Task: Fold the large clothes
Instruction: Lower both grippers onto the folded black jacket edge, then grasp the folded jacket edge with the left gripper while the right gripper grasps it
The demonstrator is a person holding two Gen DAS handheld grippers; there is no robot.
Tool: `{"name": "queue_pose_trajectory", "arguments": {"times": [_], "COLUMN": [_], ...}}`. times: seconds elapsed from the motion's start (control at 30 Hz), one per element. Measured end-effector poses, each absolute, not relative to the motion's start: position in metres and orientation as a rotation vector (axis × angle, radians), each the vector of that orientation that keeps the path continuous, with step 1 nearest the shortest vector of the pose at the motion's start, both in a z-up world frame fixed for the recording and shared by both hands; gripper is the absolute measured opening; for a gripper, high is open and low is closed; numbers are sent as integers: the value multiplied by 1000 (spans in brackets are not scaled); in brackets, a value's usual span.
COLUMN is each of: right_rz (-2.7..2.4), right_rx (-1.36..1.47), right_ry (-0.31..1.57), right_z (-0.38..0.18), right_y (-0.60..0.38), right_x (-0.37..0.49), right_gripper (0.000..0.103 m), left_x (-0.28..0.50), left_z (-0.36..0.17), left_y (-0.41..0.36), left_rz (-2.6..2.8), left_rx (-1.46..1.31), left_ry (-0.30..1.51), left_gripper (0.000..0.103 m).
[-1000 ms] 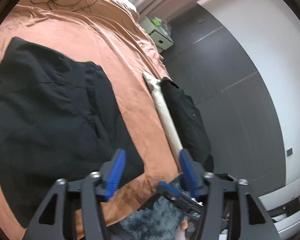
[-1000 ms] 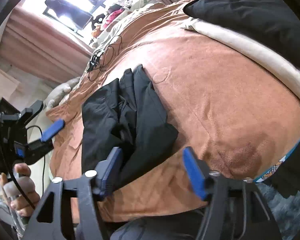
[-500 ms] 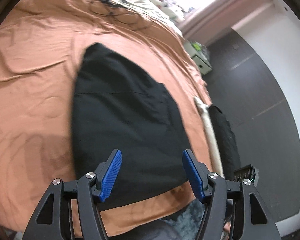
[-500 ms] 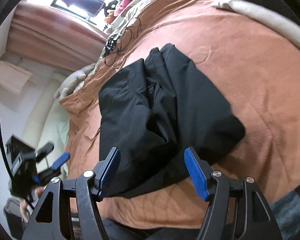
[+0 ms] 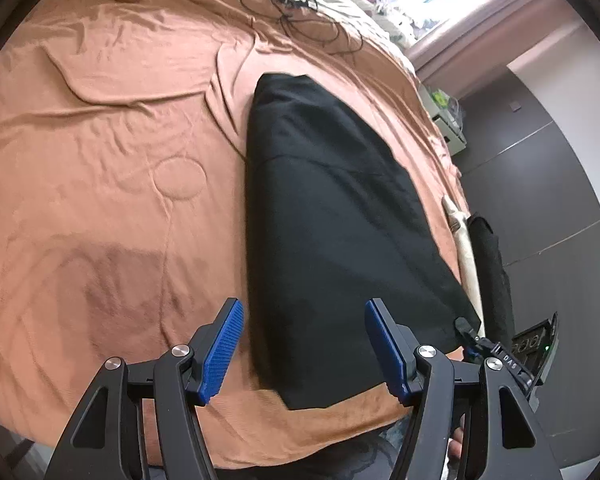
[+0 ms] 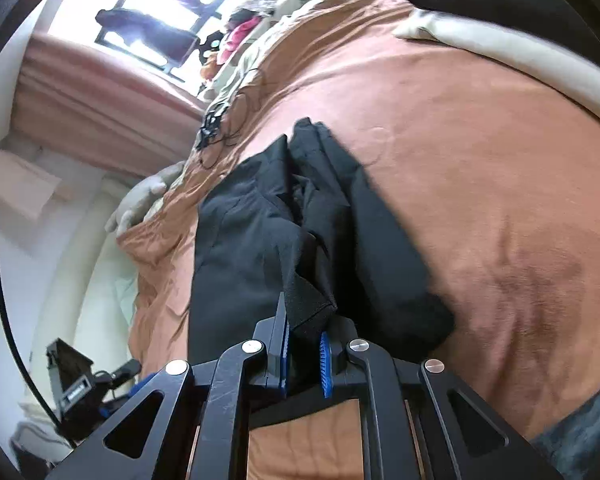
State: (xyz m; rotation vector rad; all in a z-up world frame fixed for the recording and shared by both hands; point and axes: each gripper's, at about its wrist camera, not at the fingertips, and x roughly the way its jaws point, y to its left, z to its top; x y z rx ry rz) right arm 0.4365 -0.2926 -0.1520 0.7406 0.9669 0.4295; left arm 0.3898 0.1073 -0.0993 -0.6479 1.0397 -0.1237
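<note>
The right gripper (image 6: 304, 354), wide apart a second ago, is now closing on the near corner of the black garment (image 5: 340, 240); cloth is pinched between the blue pads. The left gripper (image 5: 304, 350) is held apart, nothing clamped, with the garment's near hem between its jaws at 6 o'clock. The garment is spread on the orange bedspread (image 5: 100, 160), cables (image 5: 296, 4) at 12 o'clock. One corner seems secured; the left grab is probably still needed before folding.
</note>
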Motion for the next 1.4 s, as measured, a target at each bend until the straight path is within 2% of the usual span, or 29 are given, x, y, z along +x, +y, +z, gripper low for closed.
{"name": "queue_pose_trajectory", "arguments": {"times": [0.2,0.33,0.43,0.5,0.57,0.83,0.87,0.9,0.93,1.0,1.17,1.27,1.4], "right_rz": [403,366,363,324,296,359,376,393,409,406,435,448,453], "right_rx": [756,754,745,688,651,692,700,704,710,712,703,707,688], "right_ry": [984,1005,1032,1032,1026,1090,1092,1093,1098,1094,1063,1060,1061], "right_z": [-163,-169,-170,-164,-160,-184,-188,-190,-194,-197,-187,-182,-175], "right_y": [-311,-318,-321,-323,-324,-322,-320,-318,-315,-313,-308,-305,-300], "right_x": [433,431,434,434,436,456,457,455,454,451,443,439,428], "right_gripper": [12,15,33,65,71,70,62,48,44,30,21,20,20], "left_x": [398,401,404,403,404,402,402,402,400,399,395,393,384], "left_z": [-119,-132,-144,-149,-151,-153,-154,-156,-157,-160,-154,-152,-147], "left_y": [87,75,66,62,59,49,47,45,44,42,34,35,39], "left_rz": [-140,-154,-168,-176,-182,-165,-163,-161,-160,-155,-138,-126,-132], "left_rx": [-630,-623,-617,-619,-623,-610,-603,-597,-594,-588,-515,-505,-502], "left_ry": [1087,1120,1156,1166,1170,1163,1163,1166,1168,1165,1145,1148,1142], "left_gripper": [64,57,56,56,56,56,56,56,56,56,38,31,28]}}
